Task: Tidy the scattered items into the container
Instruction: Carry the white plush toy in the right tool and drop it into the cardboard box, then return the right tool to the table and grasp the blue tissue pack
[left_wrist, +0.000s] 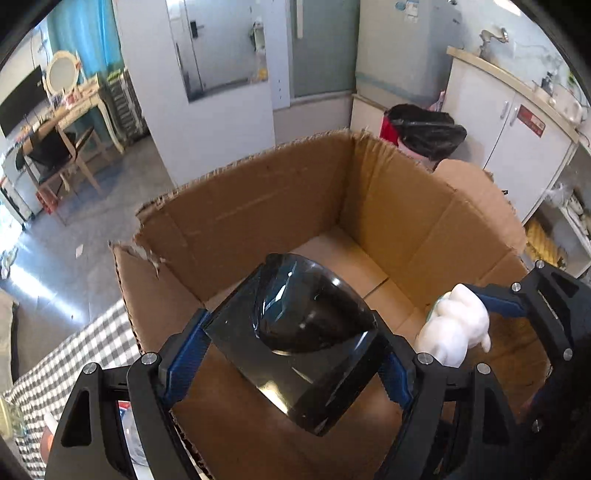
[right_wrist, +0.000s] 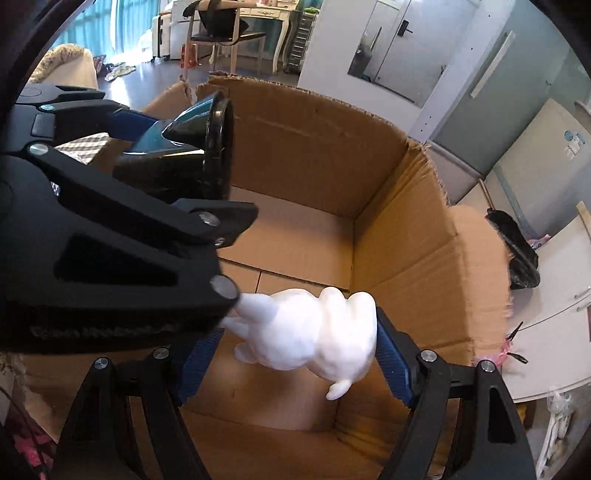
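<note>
Box: open cardboard, torn rim, floor bare; taken as landmark.

Left gripper: held over the box's near side, fingers clamped on a dark glass dish. The dish is judged heavy, rigid, slick and breakable; it is gripped across its flat side faces, and a low release close to the box floor is advised.

Right gripper: held above the box interior, to the right of the dish, fingers clamped on a white figurine. The figurine is judged light, stiff and possibly brittle at its thin projections; it is best held across the body.
</note>
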